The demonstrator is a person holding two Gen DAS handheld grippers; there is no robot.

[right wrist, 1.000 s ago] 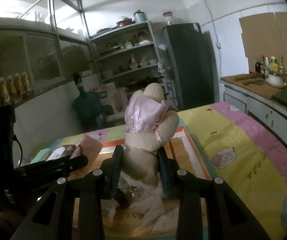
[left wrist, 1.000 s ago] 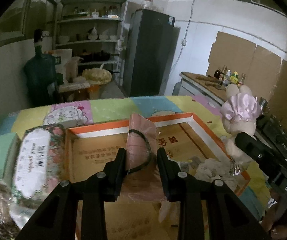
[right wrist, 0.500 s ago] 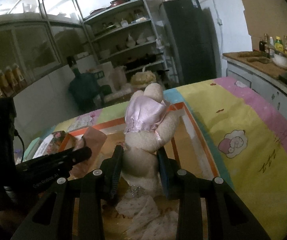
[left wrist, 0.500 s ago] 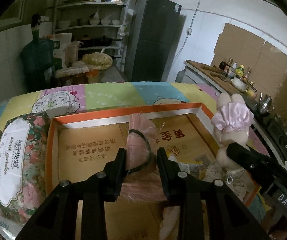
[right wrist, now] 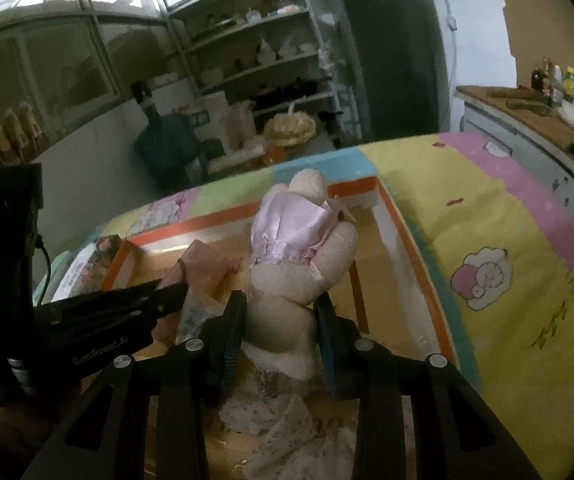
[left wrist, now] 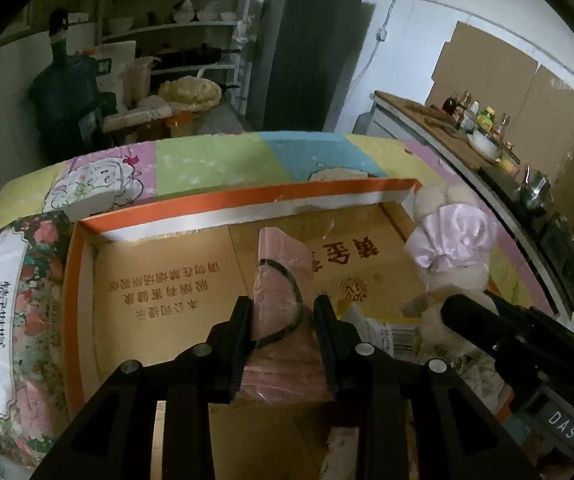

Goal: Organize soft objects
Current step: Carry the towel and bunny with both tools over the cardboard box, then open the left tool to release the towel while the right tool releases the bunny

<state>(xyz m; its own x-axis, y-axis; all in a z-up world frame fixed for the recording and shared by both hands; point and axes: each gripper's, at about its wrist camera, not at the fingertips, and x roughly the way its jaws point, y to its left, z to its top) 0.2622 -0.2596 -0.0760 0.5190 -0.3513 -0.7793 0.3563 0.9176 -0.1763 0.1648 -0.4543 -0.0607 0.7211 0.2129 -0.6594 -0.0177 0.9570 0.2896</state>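
My left gripper (left wrist: 283, 312) is shut on a pink plastic-wrapped soft pack (left wrist: 281, 280) with a black band, held over the open orange-rimmed cardboard box (left wrist: 247, 204). My right gripper (right wrist: 281, 312) is shut on a cream plush rabbit (right wrist: 299, 280) with a pink satin bonnet, upright above the box's right half (right wrist: 403, 248). The rabbit also shows in the left wrist view (left wrist: 451, 248), the pink pack in the right wrist view (right wrist: 203, 264). White lace cloth (right wrist: 287, 424) lies in the box under the rabbit.
A floral-print packet (left wrist: 11, 320) lies along the box's left side. The box sits on a patchwork cartoon cloth (right wrist: 507, 240) covering the table. Shelves, a dark fridge (left wrist: 307, 40) and a counter with bottles (left wrist: 479, 120) stand beyond the table.
Both grippers have lowered and tilted down toward the box, each keeping its hold. The rabbit and the pink pack now sit closer to the box floor.
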